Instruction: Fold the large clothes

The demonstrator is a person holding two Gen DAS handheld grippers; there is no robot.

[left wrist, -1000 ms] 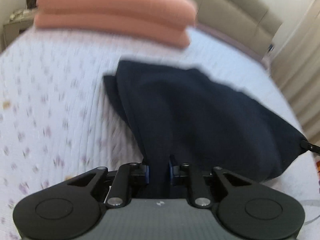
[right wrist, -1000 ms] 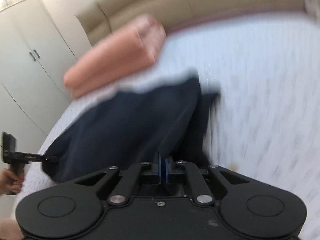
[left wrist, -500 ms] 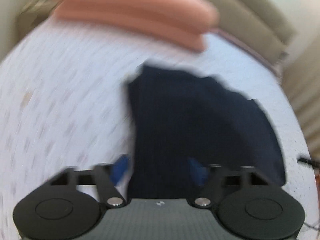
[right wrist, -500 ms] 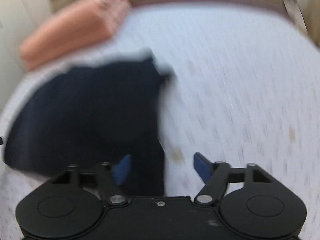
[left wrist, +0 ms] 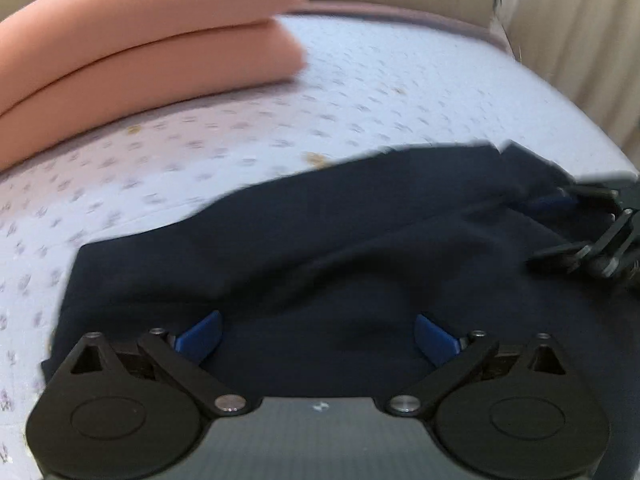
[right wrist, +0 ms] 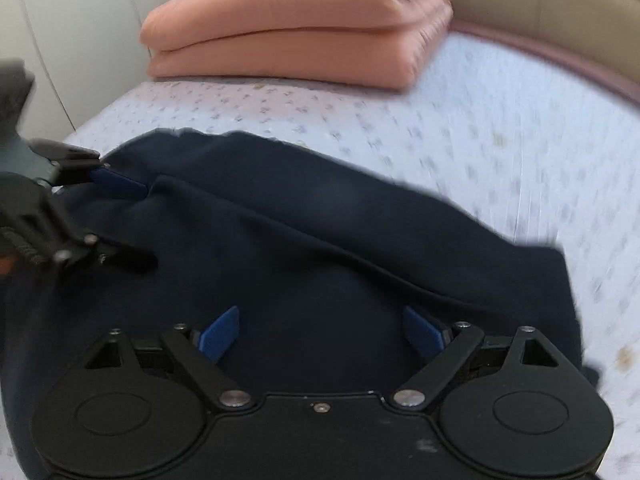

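On the bed (left wrist: 400,92), with its pale sheet dotted in small lilac sprigs, a dark navy garment (left wrist: 340,248) lies spread in loose folds, a long crease running across it. The left claw (left wrist: 316,334) hangs just over the near part of the cloth, its blue pads (left wrist: 200,334) wide apart and holding nothing. The right claw (right wrist: 320,332) hangs the same way over its own stretch of the garment (right wrist: 320,240), pads (right wrist: 222,334) spread, nothing between them. In the left wrist view the right claw (left wrist: 560,232) comes in at 3 o'clock, its blue tip low against a raised fold; whether it touches I cannot tell. In the right wrist view the left claw (right wrist: 128,220) enters at 9 o'clock, likewise close over the cloth's edge. Beyond the garment, toward 12 o'clock, a folded salmon quilt (right wrist: 296,28) sits in two thick layers near the beige headboard (right wrist: 540,4). White wardrobe doors (right wrist: 68,40) stand at 10 o'clock in the right view, and cream curtains (left wrist: 580,40) hang at 2 o'clock in the left view.
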